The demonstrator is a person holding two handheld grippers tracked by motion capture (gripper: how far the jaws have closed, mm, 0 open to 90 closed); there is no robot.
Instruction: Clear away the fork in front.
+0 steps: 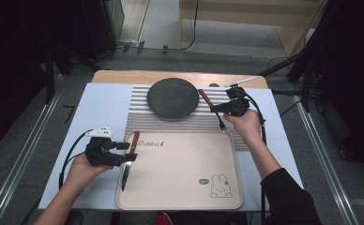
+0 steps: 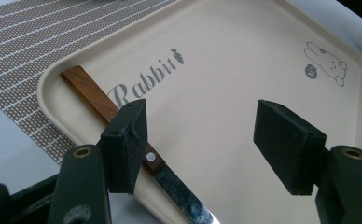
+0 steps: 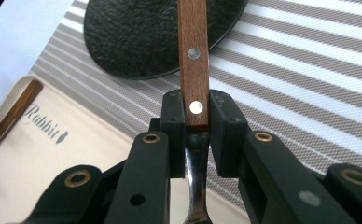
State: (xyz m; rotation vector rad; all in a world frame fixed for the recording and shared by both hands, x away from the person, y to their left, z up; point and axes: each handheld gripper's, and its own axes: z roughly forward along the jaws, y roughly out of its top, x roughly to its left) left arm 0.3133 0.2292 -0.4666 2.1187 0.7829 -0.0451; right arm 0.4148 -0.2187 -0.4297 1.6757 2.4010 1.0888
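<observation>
- Right hand-held gripper (image 3: pixel 198 135) clamps the wooden-handled steel fork (image 3: pixel 193 60) above the striped mat (image 1: pixel 138 117); best kept level.
- Left hand-held gripper (image 2: pixel 207 135) gapes over the wooden-handled knife (image 2: pixel 109 109) on the beige rabbit tray (image 2: pixel 263 46).

A tray (image 1: pixel 180 187) lay at the lower centre of the table (image 1: pixel 100 105), a knife (image 1: pixel 127 161) along its left edge. Above it sat a striped mat (image 1: pixel 138 117) bearing a round plate (image 1: pixel 172 97), with a fork (image 1: pixel 213 108) just right of the plate.
</observation>
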